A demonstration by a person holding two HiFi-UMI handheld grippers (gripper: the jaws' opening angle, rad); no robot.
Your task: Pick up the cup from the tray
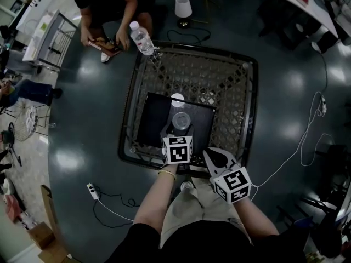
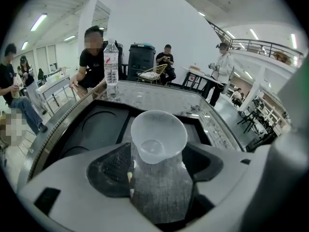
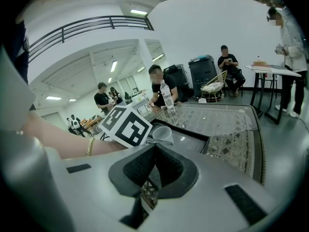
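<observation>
By the surface's (image 1: 248, 108) near edge, the right gripper (image 1: 217, 159) has its jaws pressed together on nothing. Just left of it, the left gripper (image 2: 157, 170) is clamped on the clear cup (image 2: 158, 137), over the black tray (image 1: 153, 114). A water bottle (image 1: 141, 38) stands at the far-left corner.

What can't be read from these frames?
Base of the cup: left gripper view, the left gripper covers it, so it is unclear whether the cup is lifted off the tray.
White round thing behind the cup: head view, too small to identify.
Bottle label: too small to read in any view.
Part of the tray's near edge: head view, hidden by the marker cube.
</observation>
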